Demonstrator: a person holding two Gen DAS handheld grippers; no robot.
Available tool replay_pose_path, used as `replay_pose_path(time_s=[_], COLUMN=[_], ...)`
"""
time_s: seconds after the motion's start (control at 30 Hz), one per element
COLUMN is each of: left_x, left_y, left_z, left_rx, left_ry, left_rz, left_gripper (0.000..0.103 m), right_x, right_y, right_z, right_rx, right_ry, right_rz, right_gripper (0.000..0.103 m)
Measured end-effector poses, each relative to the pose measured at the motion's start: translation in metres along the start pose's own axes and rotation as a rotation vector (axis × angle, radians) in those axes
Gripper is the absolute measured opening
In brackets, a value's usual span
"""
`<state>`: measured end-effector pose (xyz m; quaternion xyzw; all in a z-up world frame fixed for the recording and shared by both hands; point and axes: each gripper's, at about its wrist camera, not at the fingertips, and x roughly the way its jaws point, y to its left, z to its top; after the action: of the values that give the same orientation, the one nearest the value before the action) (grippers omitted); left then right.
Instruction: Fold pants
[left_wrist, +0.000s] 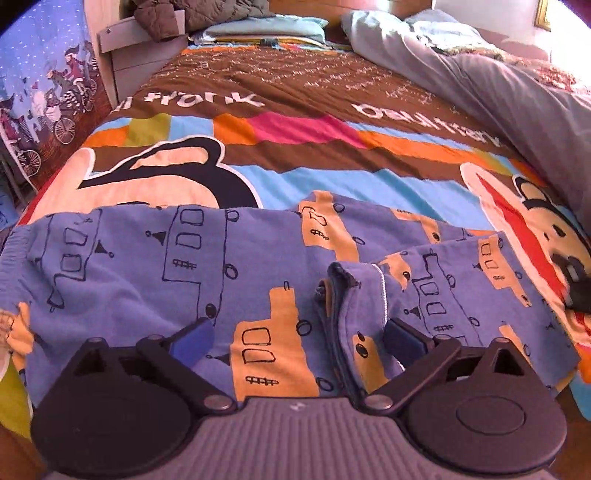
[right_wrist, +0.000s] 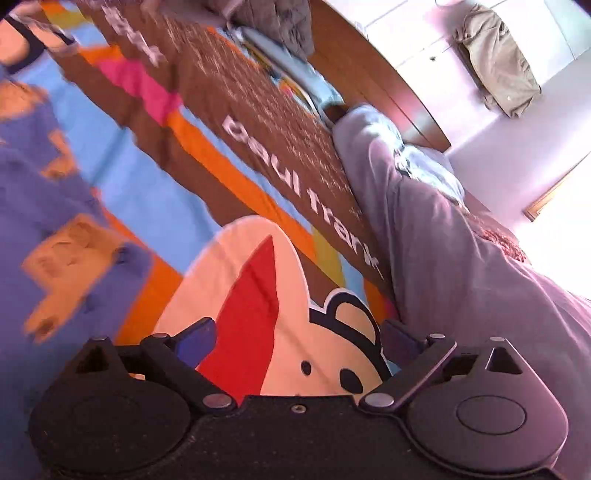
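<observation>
Bed (left_wrist: 303, 122) with cartoon cover, wooden headboard (right_wrist: 373, 77), bright white wall (right_wrist: 509, 147).

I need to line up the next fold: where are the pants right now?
In the left wrist view the pants lie across the near end of the bedspread, under the open left gripper.

I'm working in a home bedroom. Ahead of my left tool stretches a bed under a bright cartoon duvet (left_wrist: 295, 122), with pillows (left_wrist: 266, 27) and a headboard (left_wrist: 306, 7) at its far end. A quilted jacket (left_wrist: 166, 18) lies heaped on a bedside cabinet (left_wrist: 147, 55) far left. Beyond my right tool, a grey blanket (right_wrist: 461, 258) lies rumpled, and a garment (right_wrist: 495, 59) hangs on the pale wall.
</observation>
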<state>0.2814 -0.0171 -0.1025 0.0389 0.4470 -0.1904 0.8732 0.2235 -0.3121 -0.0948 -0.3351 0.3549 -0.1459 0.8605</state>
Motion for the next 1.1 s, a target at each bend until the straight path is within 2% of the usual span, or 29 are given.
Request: replay_pose_path(time_s=[0.1, 0.17, 0.27, 0.33, 0.37, 0.43, 0.47, 0.53, 0.63, 0.73, 0.8, 0.9, 0.97, 1.03, 1.1], left_x=[-0.01, -0.014, -0.019, -0.025, -0.029, -0.038, -0.044, -0.057, -0.08, -0.095, -0.097, -0.094, -0.091, -0.092, -0.092], left_y=[-0.003, -0.008, -0.007, 0.003, 0.009, 0.022, 0.028, 0.037, 0.051, 0.075, 0.094, 0.128, 0.146, 0.154, 0.161], left_z=[-0.007, -0.015, -0.025, -0.029, -0.031, -0.037, -0.04, -0.049, -0.06, -0.067, -0.07, -0.08, -0.09, -0.094, -0.099], left_rx=[0.005, 0.043, 0.041, 0.001, -0.017, -0.074, -0.103, -0.154, -0.223, -0.326, -0.416, -0.574, -0.669, -0.697, -0.718], left_ry=[-0.017, -0.04, -0.058, -0.05, -0.046, -0.043, -0.038, -0.039, -0.102, -0.174, -0.188, -0.201, -0.265, -0.311, -0.352], left_rz=[0.013, 0.05, 0.072, 0.072, 0.062, 0.038, 0.055, 0.099, 0.12, 0.151, 0.156, 0.106, 0.053, 0.025, -0.007], left_gripper=[0.101, 0.102, 0.102, 0.102, 0.102, 0.102, 0.102, 0.102, 0.103, 0.103, 0.102, 0.102, 0.102, 0.102, 0.102], right_x=[-0.057, -0.087, -0.095, -0.095, -0.093, -0.088, -0.088, -0.096, -0.105, -0.103, -0.105, -0.11, -0.114, -0.111, -0.098], right_y=[0.013, 0.028, 0.057, 0.056, 0.052, 0.042, 0.039, 0.035, 0.047, 0.06, 0.07, 0.08, 0.092, 0.107, 0.125], right_z=[-0.013, -0.021, -0.036, -0.048, -0.048, -0.045, -0.044, -0.037, -0.019, 0.005, 0.02, 0.045, 0.06, 0.068, 0.068], right_rx=[-0.026, -0.051, -0.144, -0.125, -0.103, -0.067, -0.062, -0.062, -0.061, 0.0, 0.066, 0.114, 0.112, 0.11, 0.105], right_ry=[-0.122, -0.162, -0.108, -0.12, -0.095, -0.028, -0.018, -0.057, -0.132, -0.173, -0.21, -0.268, -0.287, -0.267, -0.199], right_rz=[0.065, 0.127, 0.144, 0.124, 0.122, 0.103, 0.095, 0.089, 0.106, 0.187, 0.266, 0.353, 0.381, 0.398, 0.432], right_gripper=[0.102, 0.102, 0.102, 0.102, 0.102, 0.102, 0.102, 0.102, 0.102, 0.102, 0.102, 0.102, 0.102, 0.102, 0.102])
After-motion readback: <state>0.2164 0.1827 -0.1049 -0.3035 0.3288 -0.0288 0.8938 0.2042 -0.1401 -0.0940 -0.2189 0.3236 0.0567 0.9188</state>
